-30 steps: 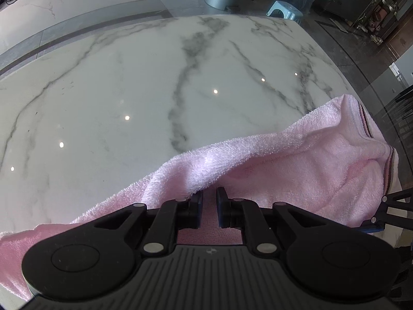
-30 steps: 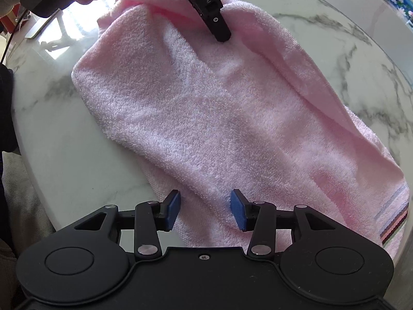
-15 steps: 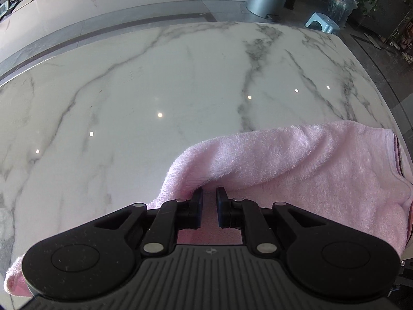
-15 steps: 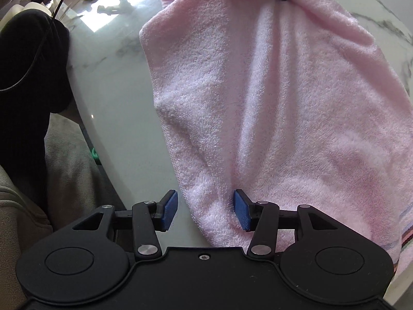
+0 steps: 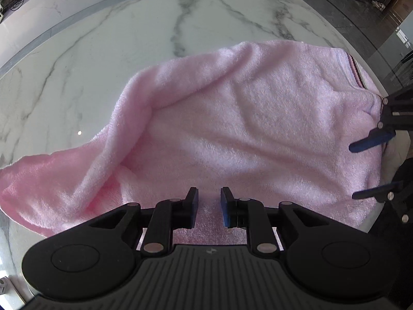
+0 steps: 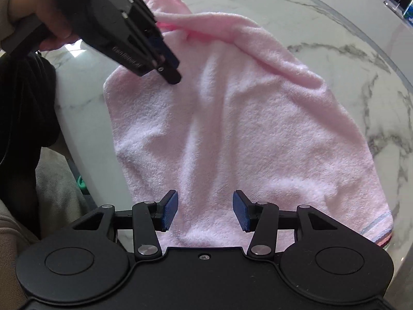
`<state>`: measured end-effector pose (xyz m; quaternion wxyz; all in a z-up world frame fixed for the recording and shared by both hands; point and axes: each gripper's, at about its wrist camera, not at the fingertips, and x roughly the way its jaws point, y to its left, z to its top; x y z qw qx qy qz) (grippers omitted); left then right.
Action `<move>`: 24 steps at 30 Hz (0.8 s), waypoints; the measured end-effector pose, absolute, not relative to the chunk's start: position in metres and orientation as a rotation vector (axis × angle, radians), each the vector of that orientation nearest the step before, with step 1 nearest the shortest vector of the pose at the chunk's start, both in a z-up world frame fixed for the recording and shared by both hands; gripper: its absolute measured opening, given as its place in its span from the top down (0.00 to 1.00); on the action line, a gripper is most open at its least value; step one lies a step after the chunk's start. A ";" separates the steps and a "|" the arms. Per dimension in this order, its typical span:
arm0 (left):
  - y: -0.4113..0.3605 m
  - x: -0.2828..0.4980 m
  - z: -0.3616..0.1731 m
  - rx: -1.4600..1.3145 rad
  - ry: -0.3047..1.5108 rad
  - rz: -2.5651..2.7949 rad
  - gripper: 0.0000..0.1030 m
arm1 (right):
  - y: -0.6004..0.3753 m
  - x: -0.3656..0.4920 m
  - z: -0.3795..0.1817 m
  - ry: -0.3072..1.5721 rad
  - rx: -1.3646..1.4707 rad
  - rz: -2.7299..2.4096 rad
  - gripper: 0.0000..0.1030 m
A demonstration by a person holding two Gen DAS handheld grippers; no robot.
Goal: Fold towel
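A pink terry towel (image 5: 245, 129) with a striped end lies folded over on the white marble table (image 5: 103, 51), with a loose ridge along its left side. My left gripper (image 5: 209, 204) is open a little, its pads apart, just above the towel's near edge with nothing between them. In the right wrist view the towel (image 6: 245, 134) fills the middle, and my left gripper (image 6: 170, 69) hovers over its far left corner. My right gripper (image 6: 205, 211) is open and empty above the towel's near end; it also shows in the left wrist view (image 5: 371, 168).
The rounded table edge (image 6: 77, 134) runs close on the left of the right wrist view, with the person's dark clothing beside it. A grey band (image 5: 64, 23) runs along the far rim of the marble. Floor and furniture lie beyond the table at the right (image 5: 374, 13).
My left gripper has carried the towel's edge over onto the rest, opened and let it go. The right gripper stays open and has shifted along the towel's near end.
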<state>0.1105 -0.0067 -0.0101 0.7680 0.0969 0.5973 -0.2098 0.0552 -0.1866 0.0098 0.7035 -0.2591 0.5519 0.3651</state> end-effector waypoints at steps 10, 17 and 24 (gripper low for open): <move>0.002 0.085 -0.019 0.238 1.339 -0.487 0.83 | -0.179 0.067 -0.024 1.286 -0.620 0.786 0.54; 0.016 0.098 -0.015 0.256 1.346 -0.441 0.83 | -0.155 0.047 -0.023 1.281 -0.650 0.876 0.54; 0.031 0.127 -0.014 0.364 1.334 -0.337 0.83 | -0.109 0.038 -0.020 1.272 -0.625 1.004 0.54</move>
